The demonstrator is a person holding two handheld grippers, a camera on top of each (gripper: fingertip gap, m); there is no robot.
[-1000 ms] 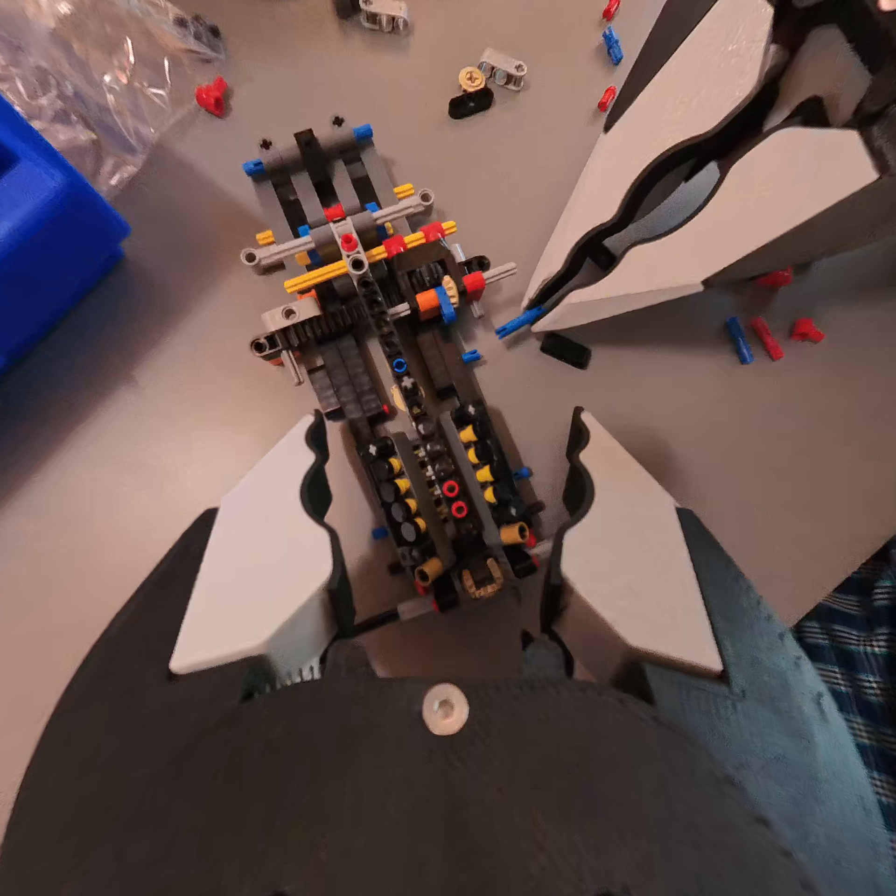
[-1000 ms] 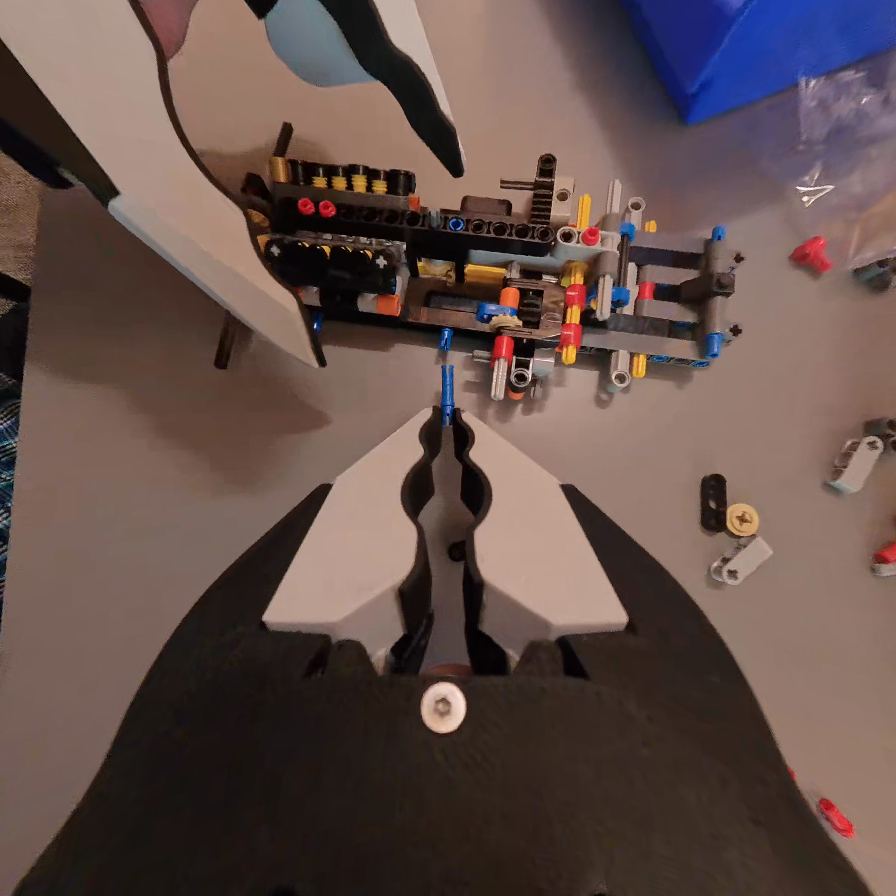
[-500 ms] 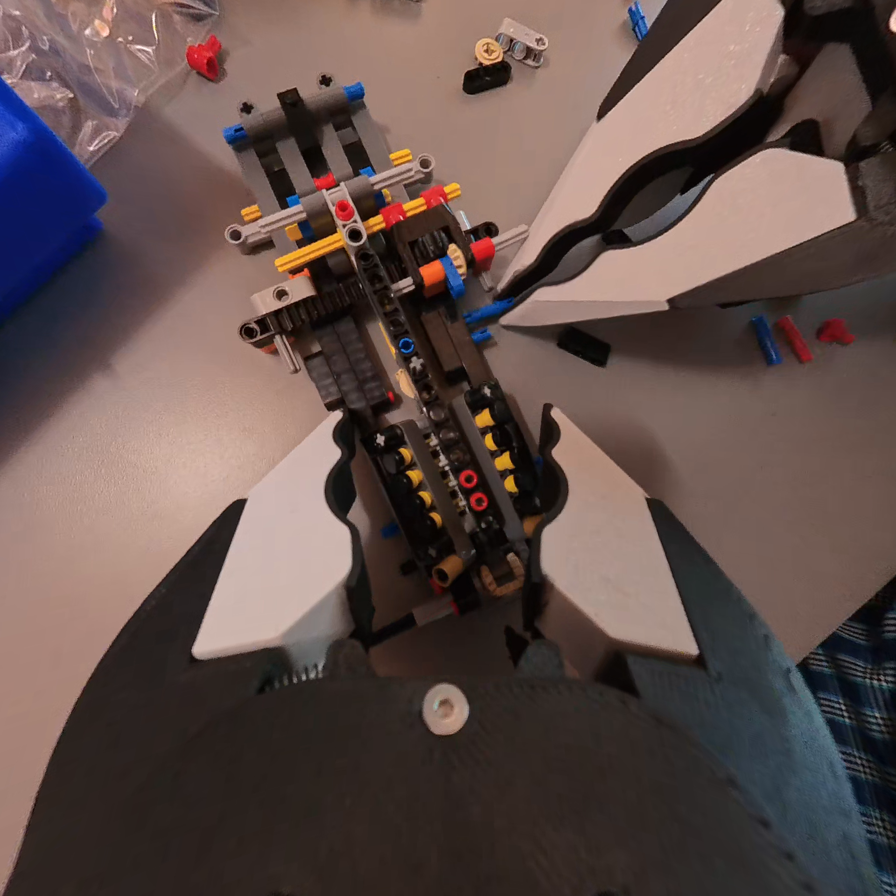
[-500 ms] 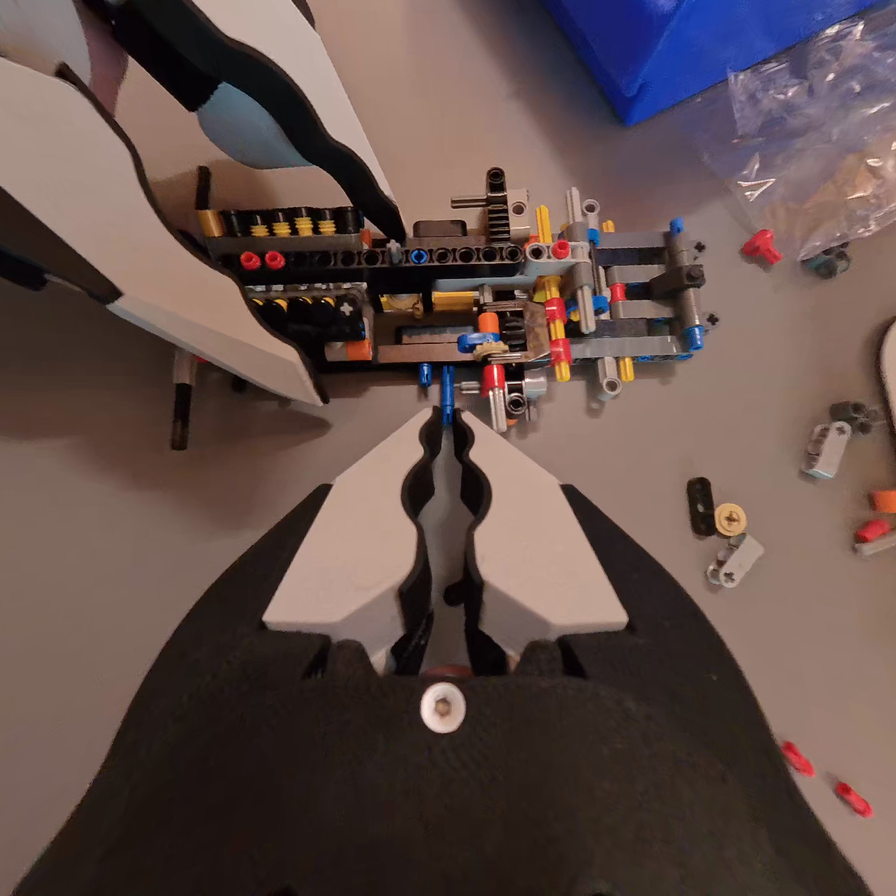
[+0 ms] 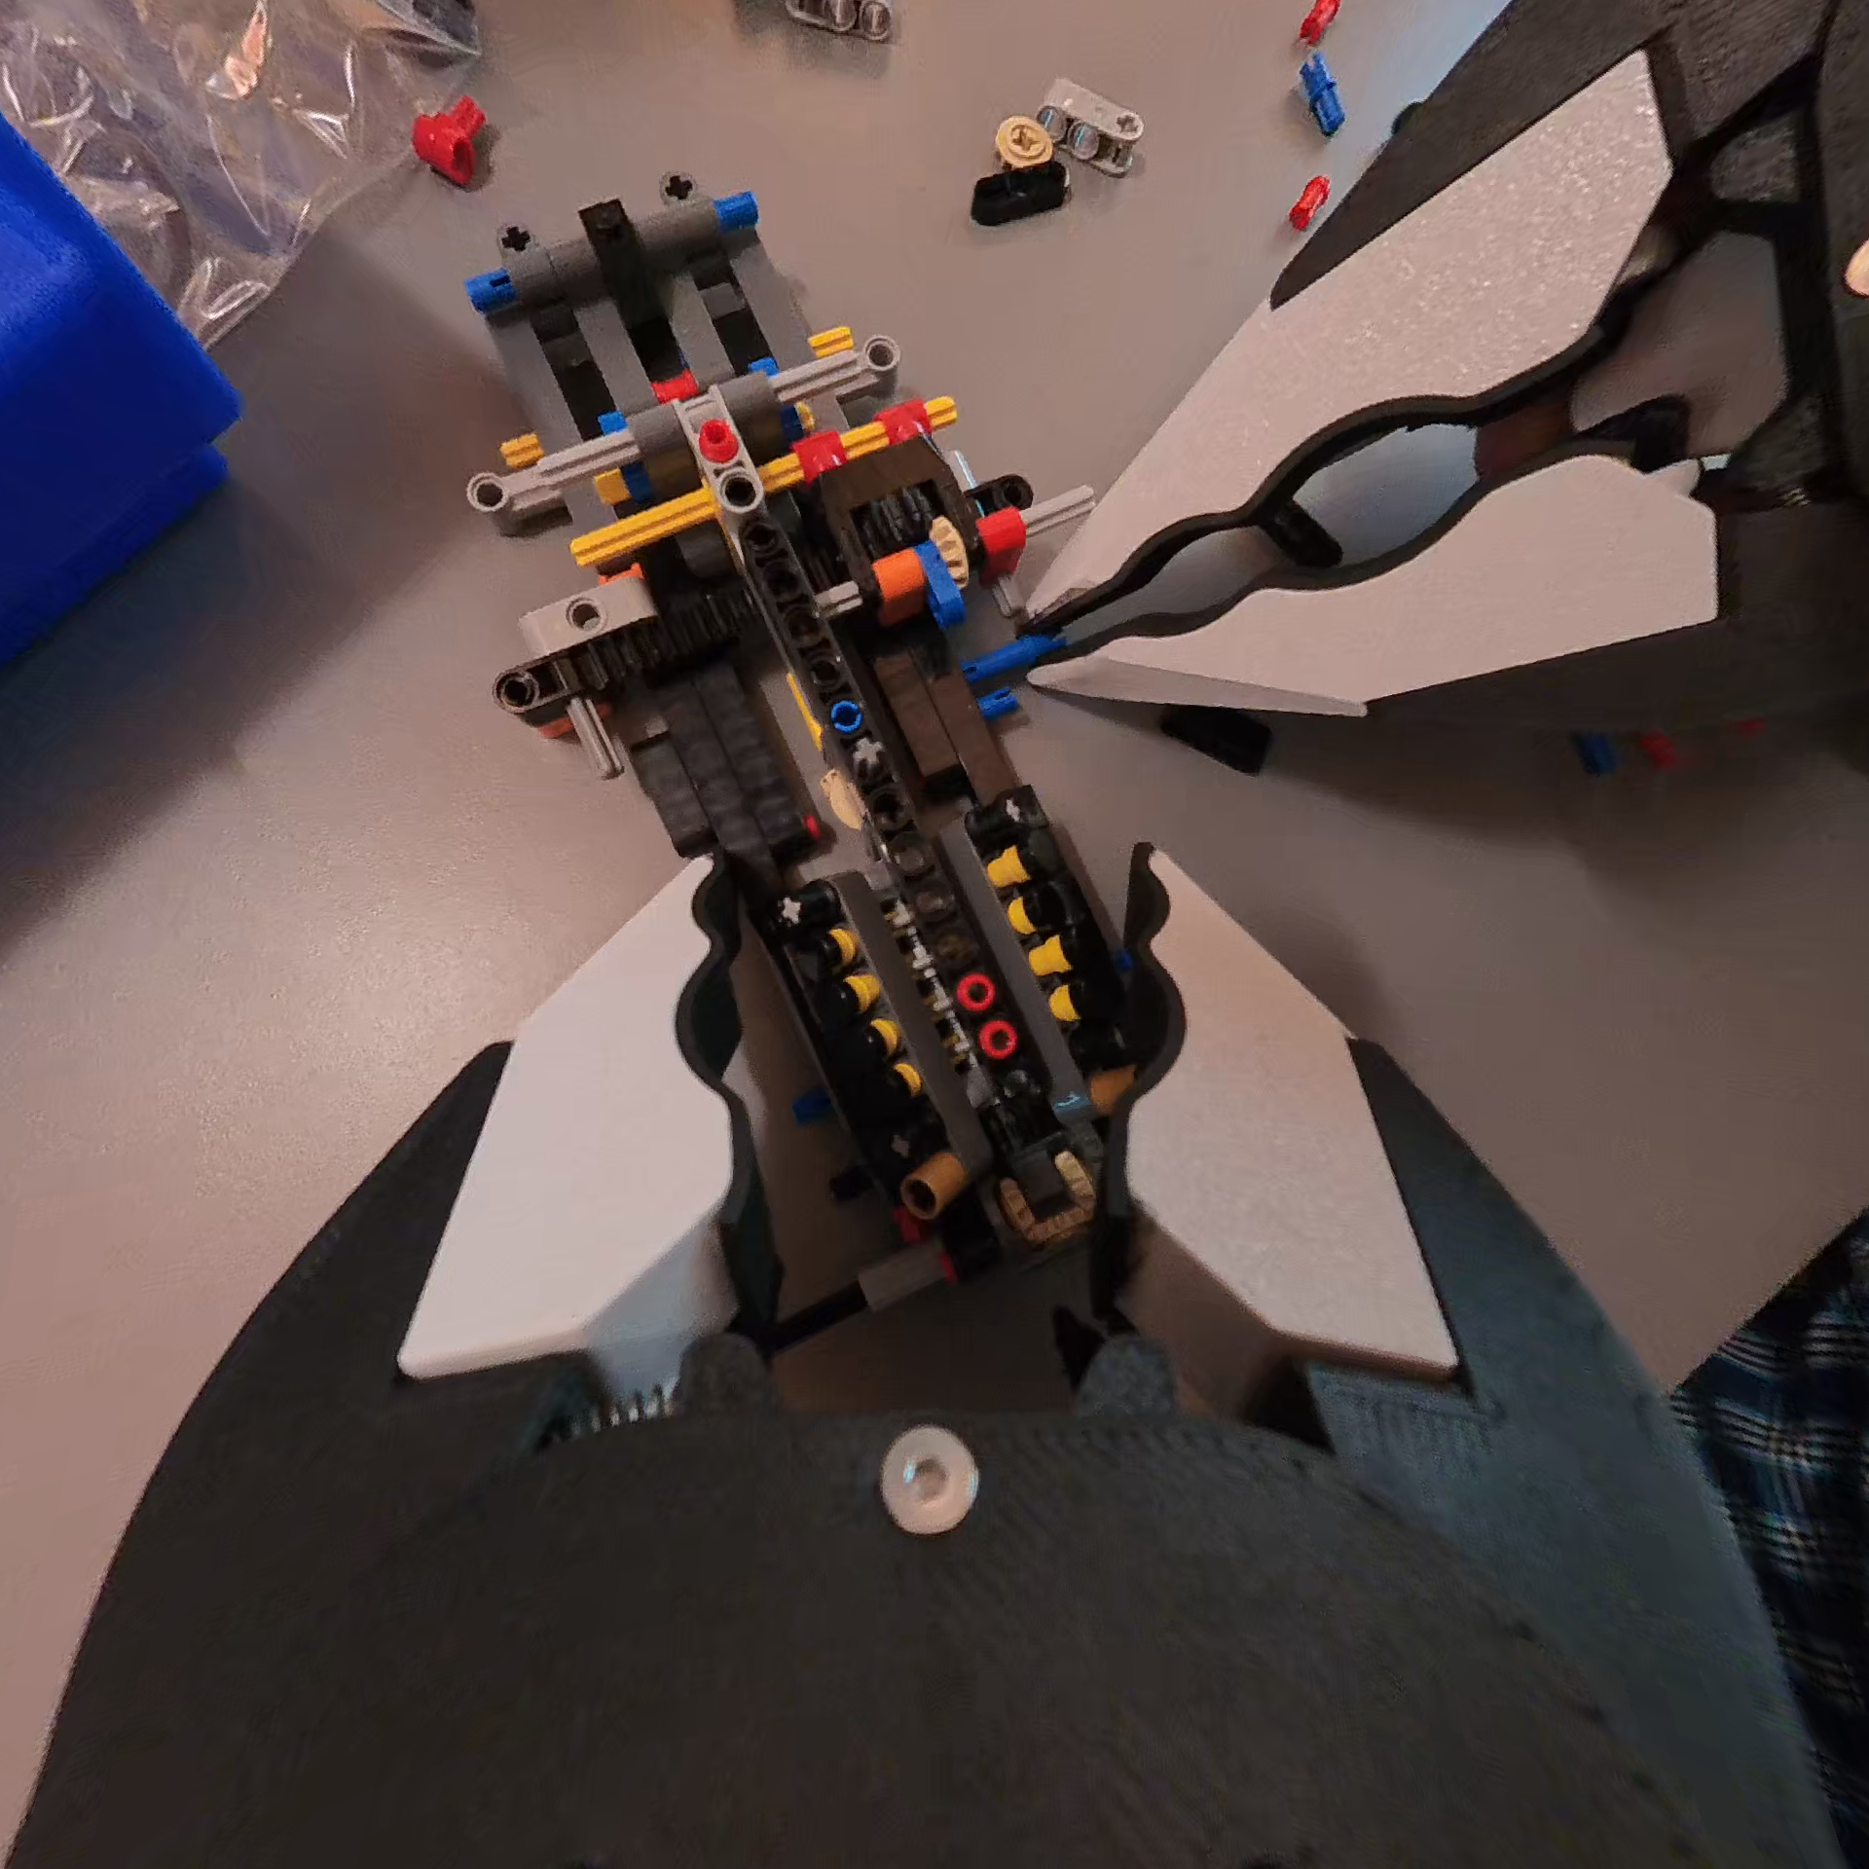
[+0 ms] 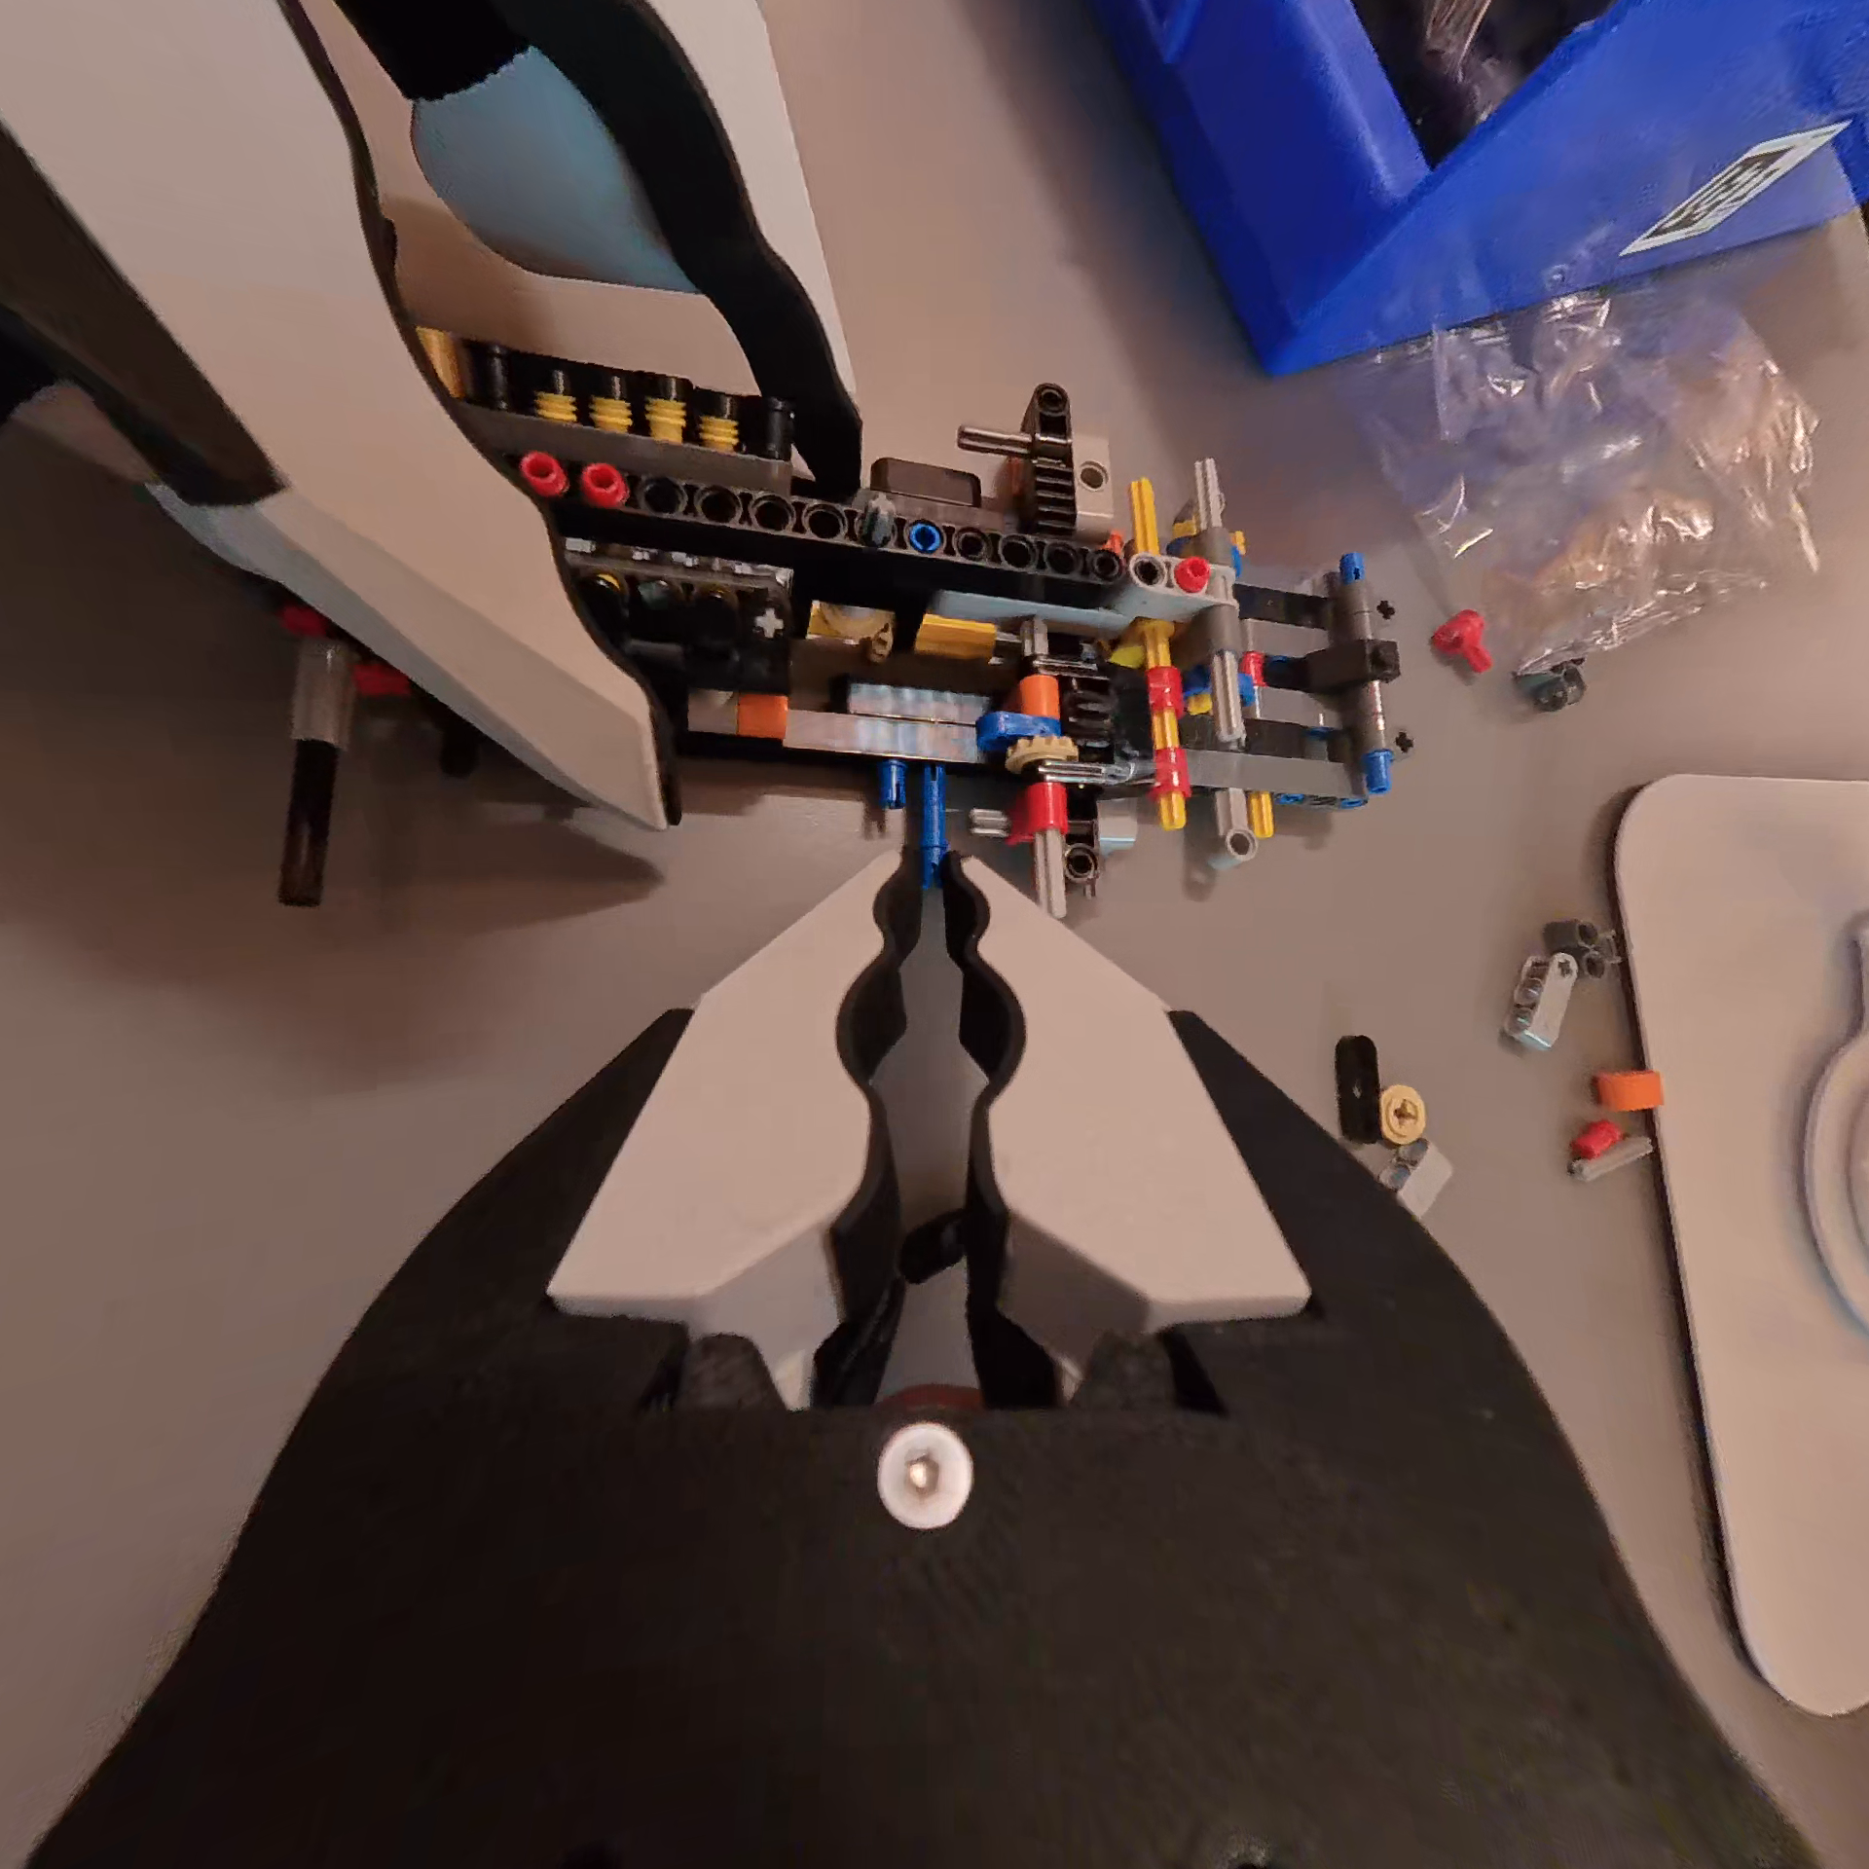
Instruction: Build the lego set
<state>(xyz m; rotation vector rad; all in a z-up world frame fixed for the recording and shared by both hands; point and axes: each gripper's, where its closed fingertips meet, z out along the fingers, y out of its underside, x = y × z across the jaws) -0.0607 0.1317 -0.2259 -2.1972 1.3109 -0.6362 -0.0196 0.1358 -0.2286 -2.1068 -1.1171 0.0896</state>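
Observation:
A long Lego Technic chassis (image 5: 809, 647) of black, grey, yellow and red parts lies on the grey table (image 5: 303, 910). My left gripper (image 5: 930, 870) is shut on its near end, one finger against each long side. My right gripper (image 6: 936, 870) is shut on a blue pin (image 6: 930, 819). The pin's free end touches the chassis's side beam (image 6: 910, 743), next to another blue pin (image 6: 890, 781) seated there. In the left wrist view the right gripper (image 5: 1037, 647) comes in from the right with the blue pin (image 5: 1001, 657). The left gripper (image 6: 748, 627) shows at the upper left of the right wrist view.
A blue bin (image 6: 1466, 152) and a clear plastic bag (image 6: 1598, 455) lie beyond the chassis. Loose parts (image 6: 1386, 1102) and a white board (image 6: 1740, 1113) lie to the right. A black piece (image 5: 1214, 733) lies under the right gripper. The table edge and plaid cloth (image 5: 1780, 1416) are near right. Some 5 centimeters of space lies between my two pairs of fingers.
My left gripper has moved forward and closed from wide open onto the chassis's near end. My right gripper has carried the blue pin up to the chassis's side.

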